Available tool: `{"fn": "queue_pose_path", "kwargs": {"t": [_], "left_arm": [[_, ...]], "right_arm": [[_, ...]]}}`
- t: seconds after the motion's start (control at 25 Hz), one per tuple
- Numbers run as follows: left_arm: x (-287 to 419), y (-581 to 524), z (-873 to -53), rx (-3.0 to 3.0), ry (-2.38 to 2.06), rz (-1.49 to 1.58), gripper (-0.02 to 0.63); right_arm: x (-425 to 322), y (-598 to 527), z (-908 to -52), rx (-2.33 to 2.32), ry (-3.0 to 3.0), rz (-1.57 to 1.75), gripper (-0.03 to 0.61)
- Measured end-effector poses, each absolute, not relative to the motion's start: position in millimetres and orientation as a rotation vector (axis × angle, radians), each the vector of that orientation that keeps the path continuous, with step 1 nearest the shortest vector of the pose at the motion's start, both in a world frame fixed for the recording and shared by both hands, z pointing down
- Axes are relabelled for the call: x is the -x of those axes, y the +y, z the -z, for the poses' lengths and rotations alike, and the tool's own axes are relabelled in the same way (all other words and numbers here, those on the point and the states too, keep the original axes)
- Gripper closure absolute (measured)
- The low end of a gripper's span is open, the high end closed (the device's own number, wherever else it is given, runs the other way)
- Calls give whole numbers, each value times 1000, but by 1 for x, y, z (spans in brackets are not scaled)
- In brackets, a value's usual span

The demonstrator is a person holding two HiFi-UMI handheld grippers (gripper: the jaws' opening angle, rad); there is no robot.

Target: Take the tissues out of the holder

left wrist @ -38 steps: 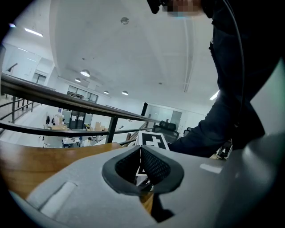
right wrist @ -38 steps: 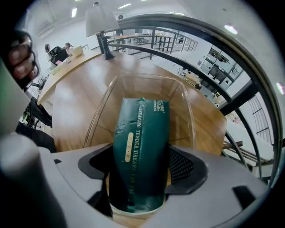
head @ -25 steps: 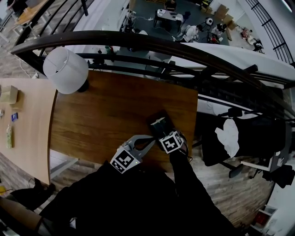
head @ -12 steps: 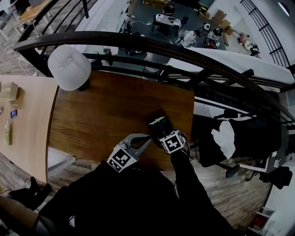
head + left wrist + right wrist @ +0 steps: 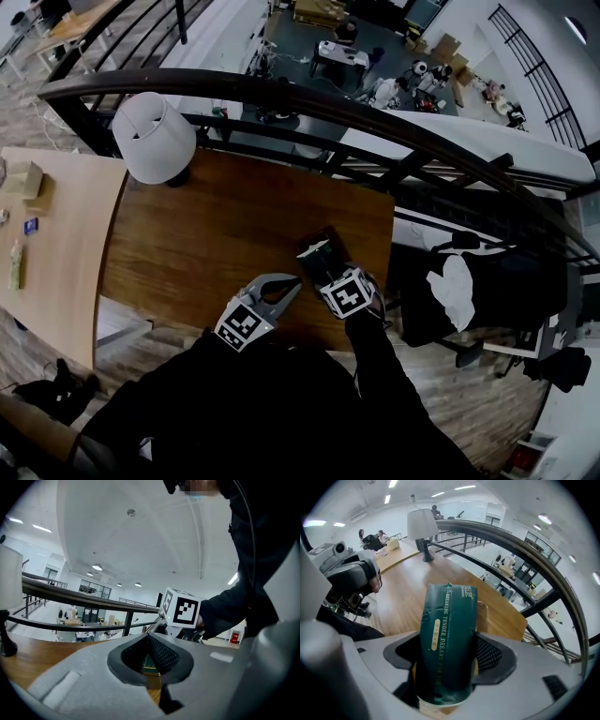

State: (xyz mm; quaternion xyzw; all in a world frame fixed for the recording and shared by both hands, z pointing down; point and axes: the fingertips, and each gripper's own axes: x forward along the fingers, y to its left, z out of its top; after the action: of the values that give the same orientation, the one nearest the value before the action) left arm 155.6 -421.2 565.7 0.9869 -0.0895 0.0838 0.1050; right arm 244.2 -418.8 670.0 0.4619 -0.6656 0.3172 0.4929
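Note:
A dark green tissue pack (image 5: 447,639) stands upright between the jaws of my right gripper (image 5: 449,657), which is shut on it and points steeply down. Just behind the pack shows the rim of a clear holder (image 5: 483,615). From the head view, the pack (image 5: 317,255) is a dark block near the right front of the brown table (image 5: 216,225), under my right gripper (image 5: 330,272). My left gripper (image 5: 292,284) lies level just to its left. Its fingertips meet in the left gripper view, where my left gripper (image 5: 148,639) is shut, with a strip of green showing through the gap behind the tips.
A white-shaded lamp (image 5: 155,139) stands at the table's far left corner. A dark curved railing (image 5: 281,89) runs along the far edge, with a drop to a lower floor beyond. A lighter table (image 5: 47,253) adjoins on the left. A draped chair (image 5: 469,281) stands to the right.
My right gripper has risen with the tissue pack in it. My left gripper has shifted slightly, still shut beside the pack.

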Motion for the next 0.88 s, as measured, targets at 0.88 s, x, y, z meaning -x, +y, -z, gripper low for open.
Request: {"fn": "queue_pose_path", "kwargs": {"t": [0.88], "left_arm": [[-72, -476, -593, -2796, -635, -282, 603]], "right_arm": [[-134, -453, -684, -778, -1713, -573, 227]]}}
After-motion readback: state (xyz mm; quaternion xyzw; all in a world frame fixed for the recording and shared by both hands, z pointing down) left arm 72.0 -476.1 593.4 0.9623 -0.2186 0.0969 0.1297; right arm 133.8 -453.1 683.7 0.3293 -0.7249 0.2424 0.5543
